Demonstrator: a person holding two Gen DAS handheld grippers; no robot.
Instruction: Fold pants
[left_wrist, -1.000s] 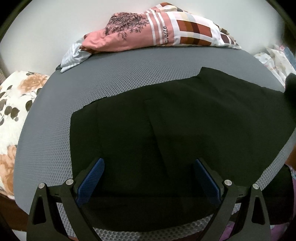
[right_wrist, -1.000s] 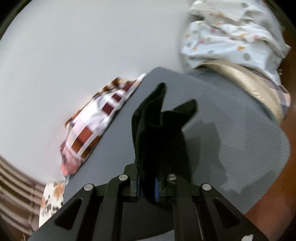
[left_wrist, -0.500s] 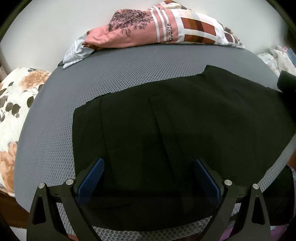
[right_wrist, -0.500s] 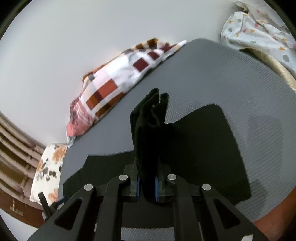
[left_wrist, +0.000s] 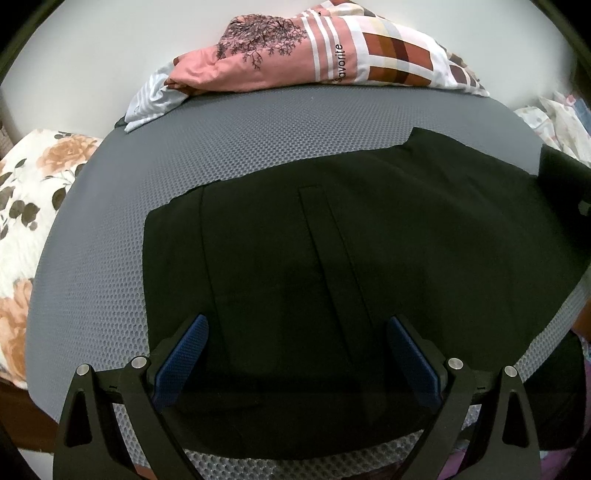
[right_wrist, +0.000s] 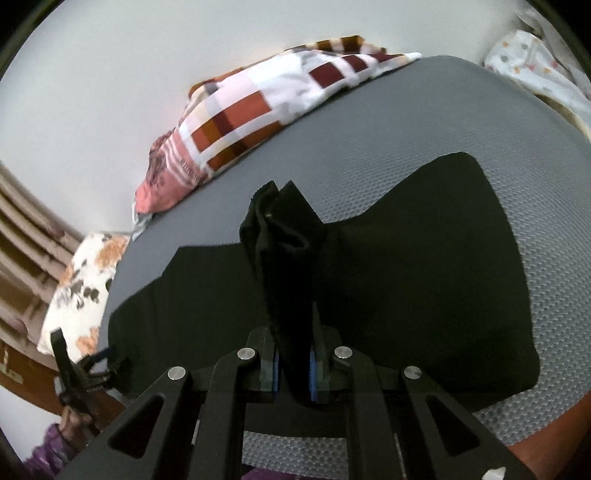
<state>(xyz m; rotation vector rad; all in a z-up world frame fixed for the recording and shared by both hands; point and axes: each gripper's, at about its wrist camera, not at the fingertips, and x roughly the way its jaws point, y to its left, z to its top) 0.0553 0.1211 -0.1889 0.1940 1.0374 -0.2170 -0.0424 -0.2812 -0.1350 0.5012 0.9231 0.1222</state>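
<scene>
Black pants lie spread flat on a grey mesh mat. My left gripper is open, its blue pads wide apart, just above the near edge of the pants, holding nothing. My right gripper is shut on a bunched end of the pants, lifted above the rest of the cloth lying on the mat. The left gripper shows small at the far left in the right wrist view. The raised pant end shows at the right edge of the left wrist view.
A pink and checked cloth pile lies at the mat's far edge, also in the right wrist view. A floral pillow sits left. A dotted white cloth lies far right. A white wall stands behind.
My right gripper has carried the held pant end leftward over the mat, so more flat pants show beneath it. My left gripper stayed open and edged slightly forward.
</scene>
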